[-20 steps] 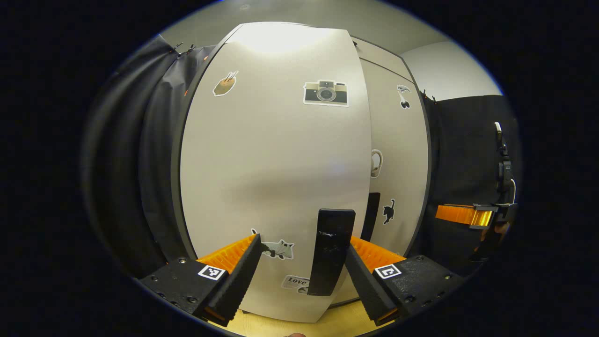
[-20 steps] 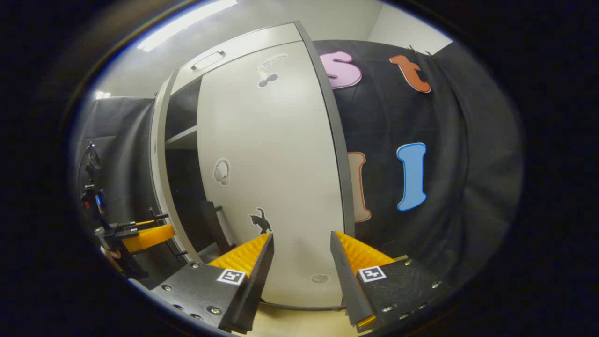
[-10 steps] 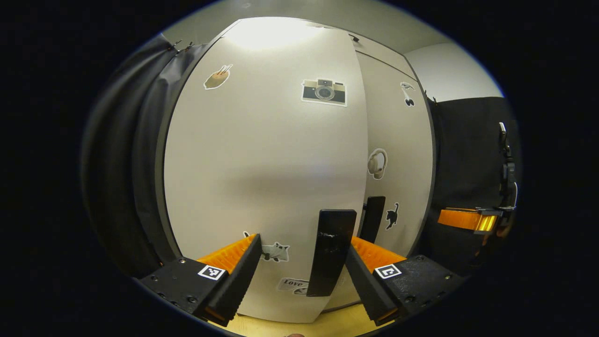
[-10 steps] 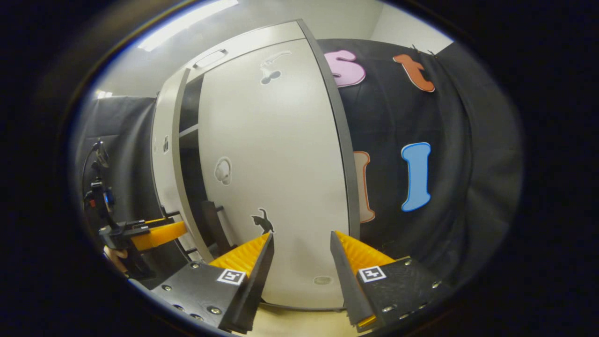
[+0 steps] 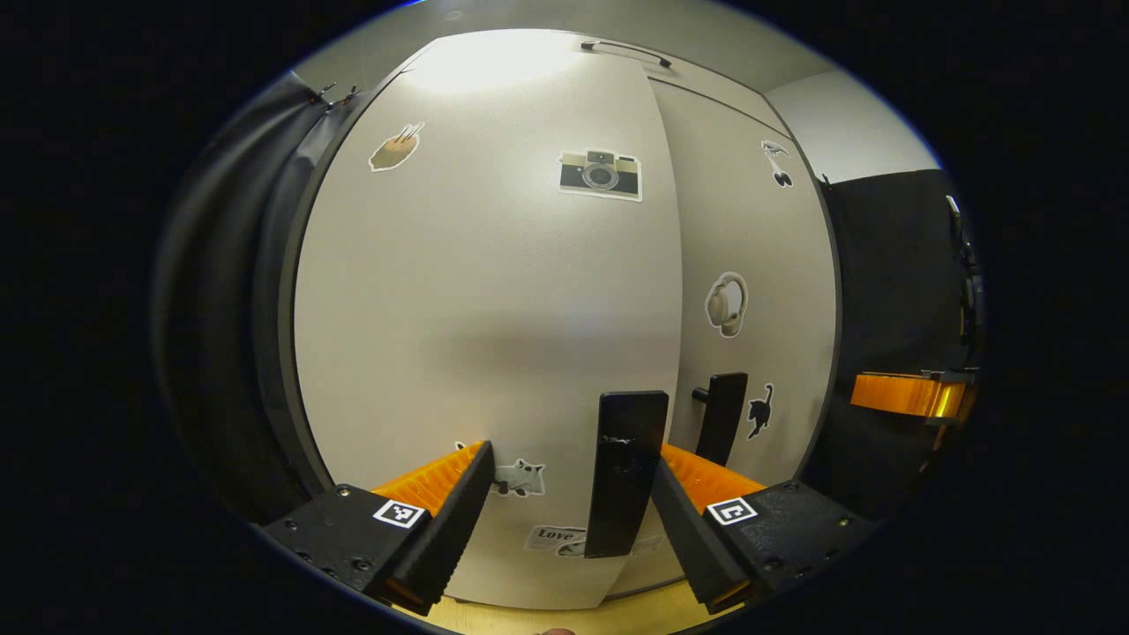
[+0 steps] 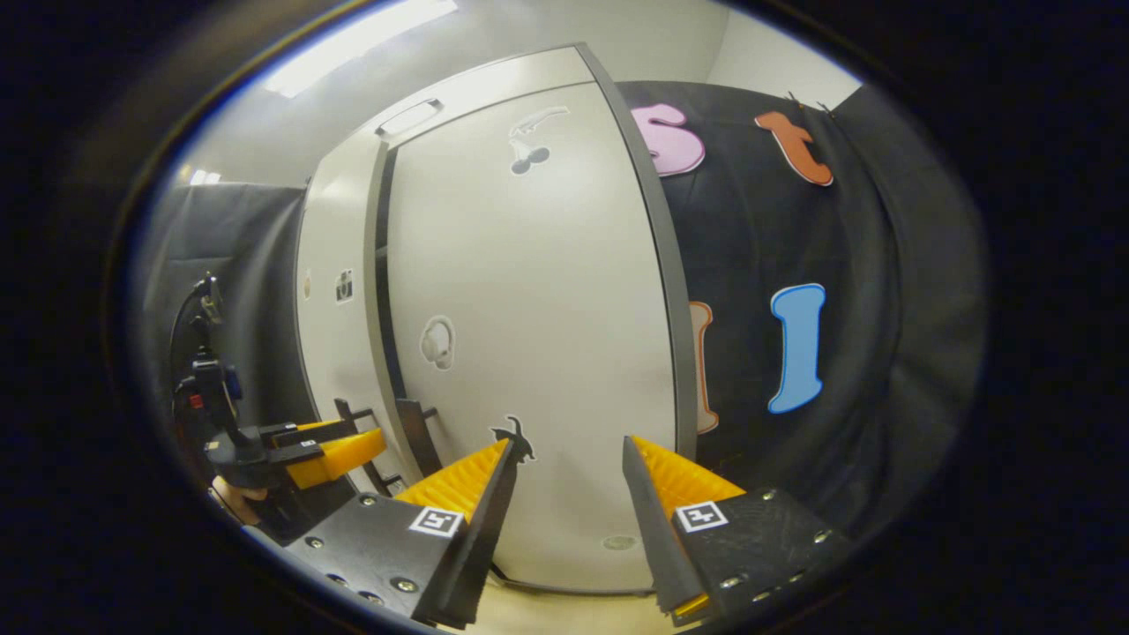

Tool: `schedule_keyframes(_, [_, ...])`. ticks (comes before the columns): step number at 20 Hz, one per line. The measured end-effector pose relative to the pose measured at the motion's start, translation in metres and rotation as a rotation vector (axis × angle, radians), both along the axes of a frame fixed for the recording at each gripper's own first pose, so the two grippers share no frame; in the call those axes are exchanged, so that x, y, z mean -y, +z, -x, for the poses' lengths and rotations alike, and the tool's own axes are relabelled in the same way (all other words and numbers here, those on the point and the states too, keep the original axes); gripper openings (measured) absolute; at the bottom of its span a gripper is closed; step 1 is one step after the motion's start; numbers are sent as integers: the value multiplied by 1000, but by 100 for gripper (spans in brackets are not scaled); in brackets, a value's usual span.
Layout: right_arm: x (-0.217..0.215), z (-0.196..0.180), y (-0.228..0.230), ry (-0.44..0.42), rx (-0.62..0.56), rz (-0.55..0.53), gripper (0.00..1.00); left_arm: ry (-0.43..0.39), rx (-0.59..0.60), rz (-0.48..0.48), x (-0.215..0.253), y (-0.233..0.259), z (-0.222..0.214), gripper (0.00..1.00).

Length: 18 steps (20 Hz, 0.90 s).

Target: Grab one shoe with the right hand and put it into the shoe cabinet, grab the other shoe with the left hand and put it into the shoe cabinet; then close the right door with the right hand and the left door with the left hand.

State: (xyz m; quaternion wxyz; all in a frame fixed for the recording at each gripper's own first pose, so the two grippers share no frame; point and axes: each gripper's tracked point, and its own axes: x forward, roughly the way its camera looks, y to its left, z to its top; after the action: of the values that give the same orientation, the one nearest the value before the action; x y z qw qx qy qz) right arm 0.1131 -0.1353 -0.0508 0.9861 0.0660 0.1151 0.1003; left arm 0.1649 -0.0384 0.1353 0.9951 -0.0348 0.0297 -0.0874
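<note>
My left gripper (image 5: 569,494) has its fingers spread apart, and the left door's black handle (image 5: 624,472) stands between them, nearer the right-hand finger; I can't tell whether it touches. Beyond it the left door (image 5: 476,300) lies almost flush with the right door (image 5: 750,256) of the shoe cabinet (image 6: 459,88), whose own handle (image 5: 723,428) sits just beside. My right gripper (image 6: 564,494) is open too, gripping nothing, facing the right door (image 6: 538,335). The right gripper view catches a thin dark gap (image 6: 381,265) between the doors. The shoes are out of sight.
</note>
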Motion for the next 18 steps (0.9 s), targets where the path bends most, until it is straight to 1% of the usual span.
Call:
schedule_keyframes(3, [-5,-2,2,14,5,6,70,10,2,-10,0,0,-7,100])
schedule_keyframes(4, [-6,-3,2,17,6,9,73,14,-1,-10,1,-1,-7,100])
schedule_keyframes(6, [-8,-2,1,20,8,16,73,15,1,-14,1,-1,-11,100])
schedule_keyframes(7, [-8,-2,1,22,6,19,70,16,1,-16,1,-2,-13,100])
schedule_keyframes(8, [-10,-2,0,23,6,24,69,17,1,-17,1,-2,-14,100])
schedule_keyframes(11, [-12,2,1,27,11,32,70,16,0,-14,2,-2,-14,100])
schedule_keyframes(13, [-14,6,3,28,14,35,70,14,-2,-9,3,-2,-15,97])
schedule_keyframes(15, [-15,10,5,23,16,46,70,12,-4,-18,2,-2,-15,97])
schedule_keyframes(16, [-16,13,7,22,18,50,72,9,-6,-20,3,-2,-15,97])
schedule_keyframes(17, [-17,16,9,17,21,53,69,8,-17,-15,3,-4,-13,97])
schedule_keyframes(18, [-17,19,12,12,23,55,69,8,-30,-6,3,-4,-10,97])
